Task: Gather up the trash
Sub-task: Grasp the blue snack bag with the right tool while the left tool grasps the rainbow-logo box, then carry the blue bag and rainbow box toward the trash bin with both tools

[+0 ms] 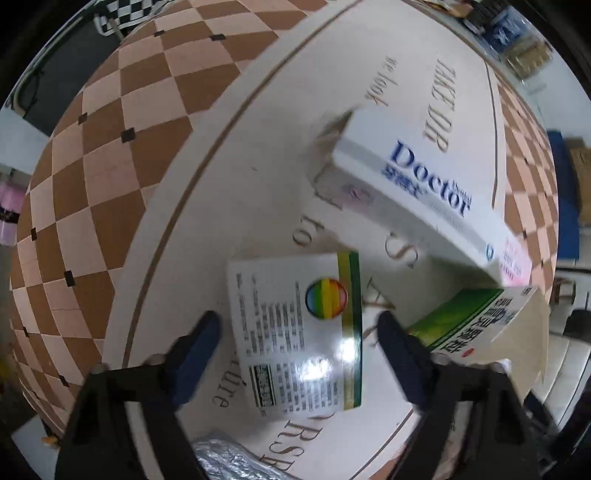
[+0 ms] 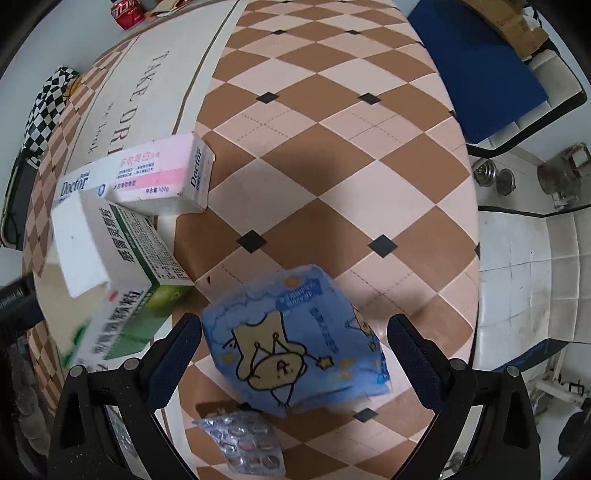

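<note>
In the left wrist view my left gripper [image 1: 299, 328] is open, its fingers either side of a flat white medicine box with a rainbow circle [image 1: 299, 332] lying on the white printed table runner [image 1: 229, 177]. A long white "Doctor" toothpaste box [image 1: 417, 184] and a green-and-white medicine box [image 1: 472, 321] lie beyond and to the right. In the right wrist view my right gripper [image 2: 295, 339] is open around a blue cartoon tissue pack [image 2: 295, 343] on the checkered tablecloth [image 2: 332, 166]. A silver pill blister [image 2: 247, 443] lies below it.
The Doctor box [image 2: 147, 177] and the green box [image 2: 122, 266] lie left in the right wrist view. A red can [image 2: 127, 13] stands at the far end. The table edge runs right, with a blue pad [image 2: 472, 70] and floor tiles [image 2: 524, 251] beyond.
</note>
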Demonstrator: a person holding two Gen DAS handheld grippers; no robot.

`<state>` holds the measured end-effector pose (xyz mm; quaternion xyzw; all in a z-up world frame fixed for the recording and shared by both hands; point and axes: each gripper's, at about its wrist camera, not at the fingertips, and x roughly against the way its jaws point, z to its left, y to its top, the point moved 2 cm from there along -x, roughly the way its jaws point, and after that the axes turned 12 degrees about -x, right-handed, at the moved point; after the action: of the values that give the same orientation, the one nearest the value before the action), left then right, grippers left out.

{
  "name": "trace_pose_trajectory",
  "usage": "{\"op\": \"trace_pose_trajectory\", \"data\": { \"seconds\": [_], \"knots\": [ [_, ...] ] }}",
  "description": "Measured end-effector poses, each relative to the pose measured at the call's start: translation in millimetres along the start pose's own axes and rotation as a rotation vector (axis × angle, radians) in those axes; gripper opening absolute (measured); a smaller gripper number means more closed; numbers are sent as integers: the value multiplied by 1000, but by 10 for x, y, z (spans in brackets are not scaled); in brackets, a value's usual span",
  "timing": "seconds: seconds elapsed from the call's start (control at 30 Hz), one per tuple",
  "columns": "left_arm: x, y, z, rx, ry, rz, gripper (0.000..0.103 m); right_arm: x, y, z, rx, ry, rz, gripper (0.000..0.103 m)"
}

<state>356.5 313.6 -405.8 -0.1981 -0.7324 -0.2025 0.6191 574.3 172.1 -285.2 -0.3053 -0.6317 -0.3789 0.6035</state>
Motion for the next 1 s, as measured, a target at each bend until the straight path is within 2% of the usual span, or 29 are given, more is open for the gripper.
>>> {"op": "trace_pose_trajectory", "data": {
  "seconds": [0.07, 0.13, 0.27, 0.47, 0.57, 0.6, 0.67, 0.83, 0.87, 0.9, 0.93, 1.0],
  "knots": [
    [-3, 31, 43, -6, 0, 10, 68, -25, 8, -11, -5, 4, 1, 101],
    [8, 16, 71, -25, 10, 9, 68, -56, 5, -24, -11, 8, 9, 92],
    [17, -16, 86, -43, 24, 10, 67, -87, -37, -37, -18, 4, 11, 89],
    [40, -36, 59, -87, 59, 11, 66, -73, -168, -84, -39, 23, 19, 78],
    [104, -134, 87, -115, 80, 9, 66, -57, -207, -112, -52, 33, 23, 77],
    [104, -150, 110, -114, 75, 9, 69, -72, -221, -118, -53, 34, 32, 77],
    [46, -181, 186, -101, 95, 38, 69, -104, -223, -123, -60, 32, 44, 78],
    [21, -282, 252, -101, 107, 33, 66, -136, -225, -102, -50, 1, 37, 78],
    [46, -306, 282, -100, 113, 25, 65, -132, -225, -100, -50, 0, 34, 74],
    [46, -314, 248, -104, 118, 19, 65, -121, -231, -106, -56, 4, 29, 65],
    [85, -344, 256, -109, 125, 11, 65, -109, -234, -99, -59, 8, 28, 61],
    [198, -397, 303, -123, 146, -14, 65, -75, -265, -110, -63, 18, 20, 57]
  ]
}}
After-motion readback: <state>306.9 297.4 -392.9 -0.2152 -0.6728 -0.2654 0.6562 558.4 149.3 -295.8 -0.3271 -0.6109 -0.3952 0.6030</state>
